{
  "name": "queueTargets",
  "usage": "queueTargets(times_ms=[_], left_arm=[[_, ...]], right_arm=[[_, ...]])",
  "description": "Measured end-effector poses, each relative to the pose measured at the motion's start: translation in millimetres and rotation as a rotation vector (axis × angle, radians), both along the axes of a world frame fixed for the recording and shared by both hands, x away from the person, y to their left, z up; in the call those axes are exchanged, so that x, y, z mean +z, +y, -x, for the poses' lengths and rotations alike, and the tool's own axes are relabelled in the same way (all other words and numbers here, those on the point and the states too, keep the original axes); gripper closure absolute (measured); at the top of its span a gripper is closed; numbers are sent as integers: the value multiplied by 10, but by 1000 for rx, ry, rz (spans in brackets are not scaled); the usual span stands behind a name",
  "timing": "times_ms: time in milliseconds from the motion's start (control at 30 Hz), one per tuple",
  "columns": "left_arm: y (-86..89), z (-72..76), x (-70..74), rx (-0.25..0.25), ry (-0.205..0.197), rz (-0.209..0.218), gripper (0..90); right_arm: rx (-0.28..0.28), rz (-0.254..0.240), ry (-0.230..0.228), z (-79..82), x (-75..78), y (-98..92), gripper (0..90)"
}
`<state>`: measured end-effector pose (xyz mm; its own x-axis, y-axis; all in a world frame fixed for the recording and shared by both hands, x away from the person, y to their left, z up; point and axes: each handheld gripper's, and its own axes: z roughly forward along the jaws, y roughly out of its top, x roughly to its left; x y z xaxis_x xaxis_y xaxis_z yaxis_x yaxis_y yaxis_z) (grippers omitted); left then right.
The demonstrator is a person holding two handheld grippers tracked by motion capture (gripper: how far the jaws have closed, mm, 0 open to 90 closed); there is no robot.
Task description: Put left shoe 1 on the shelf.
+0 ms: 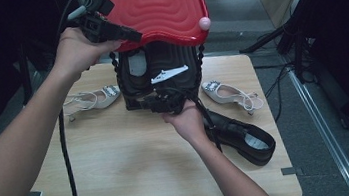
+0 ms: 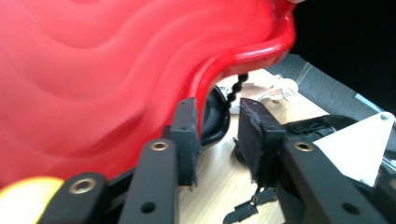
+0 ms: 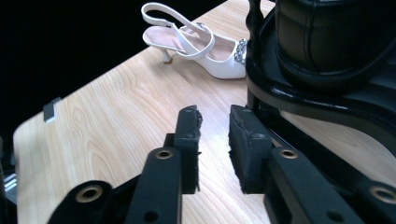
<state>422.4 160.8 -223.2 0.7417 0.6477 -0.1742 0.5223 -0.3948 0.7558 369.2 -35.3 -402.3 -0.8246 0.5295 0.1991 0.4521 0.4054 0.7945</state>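
From the high view, I see my left gripper [image 1: 127,33] held up at the near left edge of the red tray [image 1: 161,6], which forms the top tier of a black rack [image 1: 157,77] standing on the wooden table [image 1: 134,158]. My right gripper [image 1: 155,103] sits low at the rack's near bottom edge. A black shoe [image 1: 243,137] lies just to the right of my right hand, one white heeled sandal [image 1: 93,100] lies beyond my left forearm beside the rack, and a second white sandal [image 1: 230,93] lies on the far side of the rack from it.

In the left gripper view, the jaws stand parted, and the tray's curled red rim [image 2: 219,70] runs past the inner face of the left jaw and between the two; I cannot tell whether the pad touches it, but the other jaw stands clear, so nothing is clamped. The tray's rippled surface spreads to the left of the jaws. A black beaded post [image 2: 236,86] hangs from the rim just ahead.

In the right gripper view, the jaws are partly apart with bare tabletop between them. The rack's glossy black base [image 3: 317,100] lies just ahead and to the right of the right jaw, close but not between the pads. The white sandal [image 3: 196,44] lies farther ahead to the left.
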Motion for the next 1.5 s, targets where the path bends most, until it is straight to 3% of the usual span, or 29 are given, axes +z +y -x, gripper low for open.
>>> queueTargets(times_ms=[333, 600, 833, 1000, 1333, 1500], left_arm=[[16, 229, -159, -41, -13, 11, 532], [80, 332, -367, -42, 11, 11, 482], [136, 407, -625, -37, 34, 10, 462], [135, 468, -797, -40, 26, -20, 452], [165, 589, -1162, -48, 76, 17, 450], [134, 664, -1357, -56, 91, 9, 448]], right_arm=[[9, 8, 43, 160, -50, -216, 657], [-3, 24, 67, 258, -131, -427, 642], [-22, 4, 85, 348, -218, -637, 614], [-30, 5, 91, 405, -279, -741, 561], [-45, 30, 106, 527, -425, -922, 539], [-59, 34, 98, 599, -453, -1030, 534]])
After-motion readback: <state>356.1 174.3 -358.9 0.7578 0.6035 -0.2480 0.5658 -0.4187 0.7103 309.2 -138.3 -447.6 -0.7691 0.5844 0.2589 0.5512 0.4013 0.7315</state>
